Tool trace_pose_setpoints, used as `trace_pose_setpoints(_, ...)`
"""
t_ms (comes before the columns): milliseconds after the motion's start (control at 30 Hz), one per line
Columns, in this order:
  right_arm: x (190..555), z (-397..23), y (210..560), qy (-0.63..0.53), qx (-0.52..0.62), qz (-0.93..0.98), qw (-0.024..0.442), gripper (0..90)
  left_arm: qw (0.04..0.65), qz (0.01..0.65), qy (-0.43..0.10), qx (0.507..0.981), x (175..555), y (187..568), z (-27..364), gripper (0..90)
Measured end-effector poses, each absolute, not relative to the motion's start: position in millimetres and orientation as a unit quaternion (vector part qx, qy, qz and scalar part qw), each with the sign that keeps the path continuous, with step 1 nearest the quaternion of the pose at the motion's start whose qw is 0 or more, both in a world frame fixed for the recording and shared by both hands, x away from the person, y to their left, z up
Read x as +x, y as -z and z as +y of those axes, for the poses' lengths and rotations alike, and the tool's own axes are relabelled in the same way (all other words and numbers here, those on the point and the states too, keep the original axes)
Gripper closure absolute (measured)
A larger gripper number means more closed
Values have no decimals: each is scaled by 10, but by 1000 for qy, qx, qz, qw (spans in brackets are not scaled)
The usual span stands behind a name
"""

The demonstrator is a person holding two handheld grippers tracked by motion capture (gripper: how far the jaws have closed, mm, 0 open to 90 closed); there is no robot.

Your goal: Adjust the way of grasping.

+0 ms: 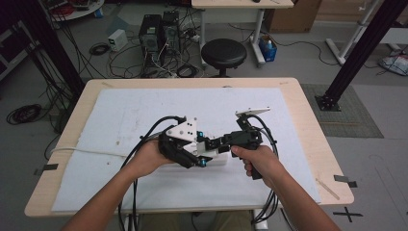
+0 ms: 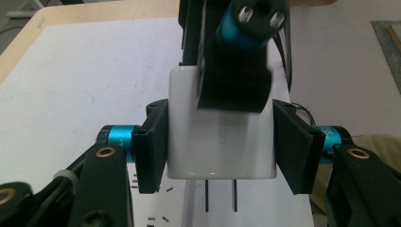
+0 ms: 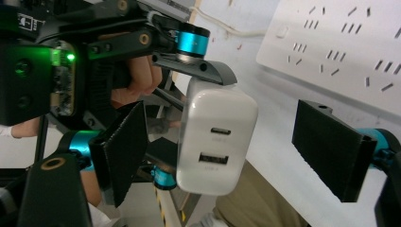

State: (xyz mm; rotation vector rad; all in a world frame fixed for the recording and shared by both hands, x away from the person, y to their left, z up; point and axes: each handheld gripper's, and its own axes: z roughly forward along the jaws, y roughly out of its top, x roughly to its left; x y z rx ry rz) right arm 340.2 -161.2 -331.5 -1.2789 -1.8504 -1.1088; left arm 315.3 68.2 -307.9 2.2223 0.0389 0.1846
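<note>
A white USB charger (image 2: 213,146) sits between the jaws of my left gripper (image 2: 220,153), which is shut on its two sides. Its two metal prongs point down over a white power strip (image 3: 331,42) lying on the white mat. In the right gripper view the charger (image 3: 215,137) shows its two USB ports. My right gripper (image 3: 224,149) is open around it, the left jaw close beside it and the right jaw well apart. In the high view both grippers, left gripper (image 1: 202,155) and right gripper (image 1: 214,144), meet at the mat's middle, just above the power strip (image 1: 216,161).
A white mat (image 1: 144,115) covers most of the wooden table (image 1: 312,130). A white cord (image 1: 86,151) runs from the strip off the left edge. Black cables trail from both grippers. A black stool (image 1: 223,53) and computer towers stand beyond the far edge.
</note>
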Motion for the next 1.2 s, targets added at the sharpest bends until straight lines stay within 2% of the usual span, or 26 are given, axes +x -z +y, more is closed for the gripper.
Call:
trace_pose_setpoints(267, 3419, -1635, 3383, 425, -493, -680, 339, 381, 438, 13, -77, 895, 3161, 3090, 663, 425)
trace_pose_setpoints(500, 3429, -1623, 3420, 429, -489, -673, 351, 447, 438, 9, -82, 895, 3153, 3099, 638, 424)
trace_pose_setpoints(567, 3430, -1623, 3443, 433, -488, -668, 359, 526, 434, 4, -87, 897, 3151, 3103, 628, 424)
trace_pose_setpoints(600, 3430, -1623, 3443, 433, -488, -668, 359, 526, 435, 4, -88, 896, 3149, 3107, 624, 424)
trace_pose_setpoints(667, 3433, -1628, 3457, 437, -487, -665, 359, 593, 433, 3, -92, 897, 3144, 3111, 614, 424)
trace_pose_setpoints(867, 3465, -1676, 3521, 433, -498, -646, 383, 619, 417, -3, -117, 901, 3113, 3117, 555, 422)
trace_pose_setpoints(900, 3473, -1690, 3520, 431, -501, -650, 376, 619, 415, 3, -126, 901, 3107, 3117, 547, 411)
trace_pose_setpoints(967, 3477, -1736, 3526, 432, -505, -659, 351, 620, 408, 30, -120, 904, 3134, 3109, 561, 249)
trace_pose_setpoints(1000, 3479, -1771, 3533, 434, -505, -665, 338, 620, 408, 36, -116, 905, 3145, 3105, 589, 225)
trace_pose_setpoints(1100, 3474, -1916, 3515, 438, -504, -688, 285, 620, 401, 57, -115, 907, 3181, 3083, 727, 209)
trace_pose_setpoints(1200, 3470, -2105, 3492, 444, -506, -703, 232, 620, 381, 108, -112, 911, 3247, 3076, 926, 187)
